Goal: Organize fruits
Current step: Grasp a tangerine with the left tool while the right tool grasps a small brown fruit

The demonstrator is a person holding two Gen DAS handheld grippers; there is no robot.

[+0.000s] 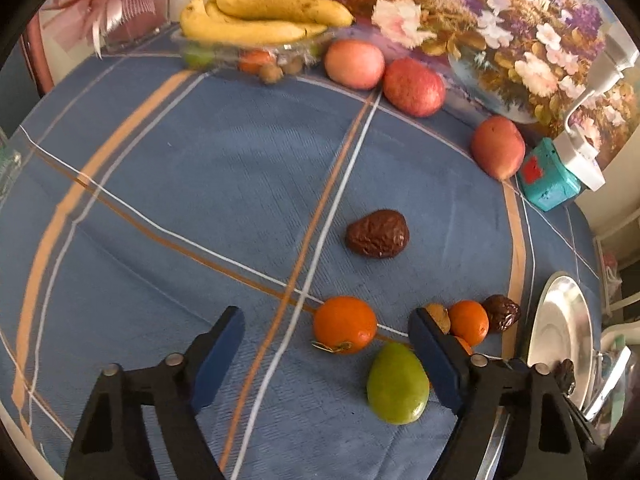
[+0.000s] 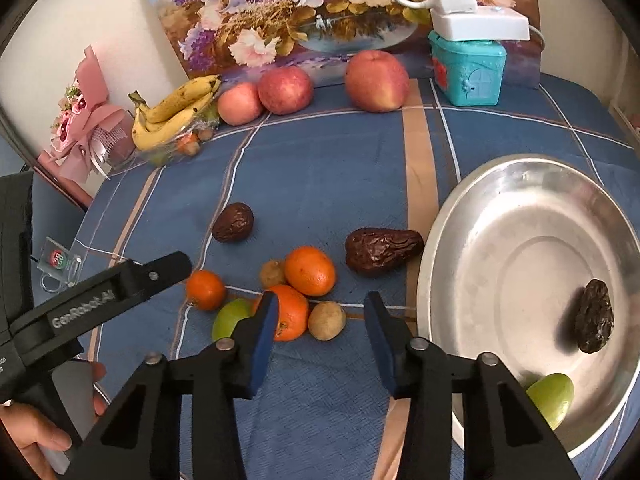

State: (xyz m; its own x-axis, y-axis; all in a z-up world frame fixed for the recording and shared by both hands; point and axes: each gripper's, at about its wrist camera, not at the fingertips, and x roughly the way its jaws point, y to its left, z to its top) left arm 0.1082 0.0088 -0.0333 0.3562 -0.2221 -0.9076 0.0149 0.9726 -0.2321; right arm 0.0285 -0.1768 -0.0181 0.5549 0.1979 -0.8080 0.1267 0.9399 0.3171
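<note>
From the left wrist, the left gripper [image 1: 326, 338] hangs spread and empty over the blue cloth, an orange [image 1: 344, 324] and a green fruit [image 1: 397, 384] lying between its fingers. From the right wrist, the right gripper [image 2: 321, 322] is likewise spread, a small brown fruit [image 2: 327, 320] between its tips, the steel plate [image 2: 460, 240] just right.

A blue plaid tablecloth [image 2: 320, 184] covers the table; a floral painting [image 2: 320, 8] leans against the far cream wall [image 2: 80, 20].
</note>
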